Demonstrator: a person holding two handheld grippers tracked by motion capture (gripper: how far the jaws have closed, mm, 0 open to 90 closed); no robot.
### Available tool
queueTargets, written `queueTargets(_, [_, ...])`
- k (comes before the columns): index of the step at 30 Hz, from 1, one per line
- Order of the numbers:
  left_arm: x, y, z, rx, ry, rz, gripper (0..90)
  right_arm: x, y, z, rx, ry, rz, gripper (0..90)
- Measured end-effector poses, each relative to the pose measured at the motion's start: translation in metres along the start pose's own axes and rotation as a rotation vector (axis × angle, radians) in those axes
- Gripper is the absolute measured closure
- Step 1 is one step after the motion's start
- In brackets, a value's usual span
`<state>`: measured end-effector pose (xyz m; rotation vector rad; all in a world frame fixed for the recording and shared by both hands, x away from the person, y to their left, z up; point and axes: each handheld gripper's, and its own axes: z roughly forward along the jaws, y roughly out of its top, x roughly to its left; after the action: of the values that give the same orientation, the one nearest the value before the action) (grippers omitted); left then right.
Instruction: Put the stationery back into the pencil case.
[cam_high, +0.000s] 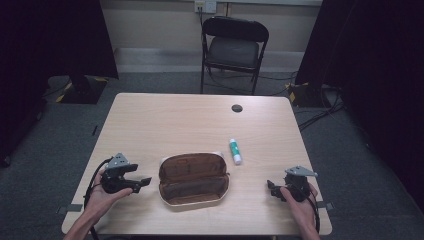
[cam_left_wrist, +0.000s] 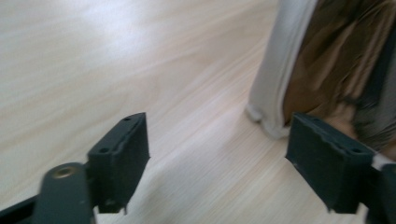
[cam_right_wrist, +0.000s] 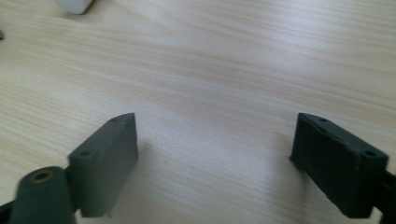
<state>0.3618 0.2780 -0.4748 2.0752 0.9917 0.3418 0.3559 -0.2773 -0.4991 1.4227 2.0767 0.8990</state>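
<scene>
Flanking one open brown pouch (cam_high: 194, 180) and one glue stick (cam_high: 235, 151), two tongs gape empty

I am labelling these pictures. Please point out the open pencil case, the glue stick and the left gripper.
open pencil case (cam_high: 192, 172), high view, on its brown inner lining.
glue stick (cam_high: 235, 151), high view, on the middle of its tube.
left gripper (cam_high: 145, 182), high view, between its jaw tips.

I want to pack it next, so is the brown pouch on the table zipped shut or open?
Open: the brown pouch lies spread, its lining showing, nothing visible inside.
</scene>
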Motion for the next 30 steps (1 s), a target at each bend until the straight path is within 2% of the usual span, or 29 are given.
queueTargets(3, [0.000,-0.002,0.006,0.050,0.001,-0.001,17.6,0.006,0.004,0.000,0.007,0.030,-0.022,15.7])
queueTargets(4, [0.001,-0.002,0.007,0.046,0.012,-0.011,17.6,0.008,0.005,0.000,-0.005,0.038,-0.026,15.9])
queueTargets(6, [0.001,-0.005,0.009,0.058,0.044,-0.006,17.9,0.012,0.008,-0.001,-0.023,0.069,-0.028,16.2])
queueTargets(9, [0.004,-0.012,0.015,0.096,0.050,0.011,18.1,0.018,0.015,-0.004,-0.064,0.088,-0.063,19.4])
queueTargets(10, [0.003,-0.013,0.015,0.094,0.074,0.012,16.2,0.020,0.019,-0.004,-0.079,0.099,-0.071,21.0])
queueTargets(11, [0.003,-0.014,0.015,0.100,0.092,0.025,15.8,0.023,0.024,-0.004,-0.092,0.129,-0.072,23.3])
queueTargets(13, [0.004,-0.015,0.015,0.096,0.092,0.032,15.6,0.029,0.033,-0.001,-0.104,0.167,-0.095,26.0])
queueTargets(15, [0.004,-0.017,0.017,0.071,0.103,0.029,13.0,0.036,0.041,0.004,-0.115,0.192,-0.122,28.4])
queueTargets(17, [0.005,-0.016,0.018,0.079,0.110,0.021,8.7,0.042,0.050,0.009,-0.127,0.210,-0.137,30.5])
queueTargets(21, [0.008,-0.016,0.023,0.072,0.109,0.019,0.6,0.052,0.066,0.022,-0.134,0.224,-0.147,32.6])
queueTargets(25, [0.008,-0.016,0.024,0.064,0.111,0.019,0.0,0.057,0.081,0.037,-0.132,0.237,-0.148,35.8])
queueTargets(27, [0.008,-0.016,0.024,0.066,0.112,0.018,0.0,0.058,0.089,0.046,-0.133,0.249,-0.132,36.0])
queueTargets(30, [0.008,-0.016,0.024,0.063,0.116,0.014,0.0,0.060,0.097,0.054,-0.142,0.253,-0.136,35.7])
